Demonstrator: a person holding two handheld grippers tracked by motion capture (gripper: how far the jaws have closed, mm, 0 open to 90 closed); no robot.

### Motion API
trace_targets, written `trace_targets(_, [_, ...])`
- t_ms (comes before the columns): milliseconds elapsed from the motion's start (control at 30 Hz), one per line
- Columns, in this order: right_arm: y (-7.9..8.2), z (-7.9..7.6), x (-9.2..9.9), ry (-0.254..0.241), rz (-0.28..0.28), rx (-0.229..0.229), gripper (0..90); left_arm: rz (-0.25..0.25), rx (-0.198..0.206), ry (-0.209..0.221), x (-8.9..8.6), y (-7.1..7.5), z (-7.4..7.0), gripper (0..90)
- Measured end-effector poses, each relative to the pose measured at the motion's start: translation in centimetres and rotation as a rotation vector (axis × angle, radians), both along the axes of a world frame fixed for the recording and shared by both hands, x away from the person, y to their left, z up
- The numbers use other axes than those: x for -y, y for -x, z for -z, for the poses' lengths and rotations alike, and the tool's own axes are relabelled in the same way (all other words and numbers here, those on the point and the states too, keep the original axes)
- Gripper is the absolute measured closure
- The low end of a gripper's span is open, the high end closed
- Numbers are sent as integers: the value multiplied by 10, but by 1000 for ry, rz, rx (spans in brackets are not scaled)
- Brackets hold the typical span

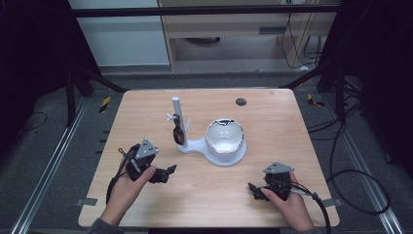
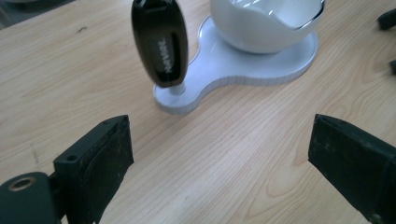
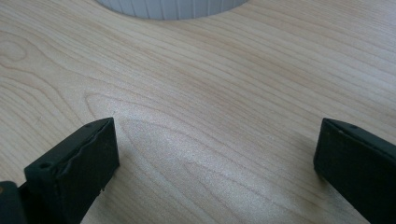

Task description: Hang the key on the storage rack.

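Note:
A white stand (image 1: 195, 145) sits mid-table with an upright post (image 1: 176, 109) and a white bowl (image 1: 224, 136) on its base. A black key fob (image 1: 178, 134) hangs against the post. In the left gripper view the fob (image 2: 159, 44) hangs just above the stand's base (image 2: 224, 70), with the bowl (image 2: 266, 23) behind it. My left gripper (image 1: 169, 170) lies low at the front left and points at the stand; it (image 2: 219, 154) is open with only bare wood between its jaws. My right gripper (image 1: 252, 189) rests at the front right, also open (image 3: 217, 158) and holding nothing. The stand's base edge (image 3: 168, 7) lies ahead of it.
The wooden table (image 1: 146, 107) has a small dark round cap (image 1: 240, 102) near its far edge. Metal rails and black cables run along the floor on both sides. A thick cable trails from the right gripper off the table's front right corner.

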State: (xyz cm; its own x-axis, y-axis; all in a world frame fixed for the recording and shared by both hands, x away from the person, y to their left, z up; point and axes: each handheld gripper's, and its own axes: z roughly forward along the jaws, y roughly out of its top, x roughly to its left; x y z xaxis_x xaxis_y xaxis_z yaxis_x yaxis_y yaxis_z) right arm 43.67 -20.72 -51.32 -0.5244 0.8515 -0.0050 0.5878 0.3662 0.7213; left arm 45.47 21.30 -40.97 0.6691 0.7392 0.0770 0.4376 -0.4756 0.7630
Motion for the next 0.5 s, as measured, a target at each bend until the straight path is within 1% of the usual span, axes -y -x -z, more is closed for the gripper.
trace_targets(167, [0, 0, 0, 1, 2, 1, 5, -13, -7, -37, -9, 1, 6, 61])
trace_targets(300, [0, 0, 0, 1, 0, 1, 5, -23, -24, -40, -17, 0, 11, 61])
trace_targets(367, [0, 0, 0, 0, 0, 0, 5, -26, -26, -59, -21, 0, 14, 61])
trace_targets(467, [0, 0, 0, 1, 1, 1, 5, -41, -33, -69, -27, -2, 20, 61])
trace_targets(500, [0, 0, 0, -1, 0, -1, 4, -41, -43, -80, -29, -3, 21, 61])
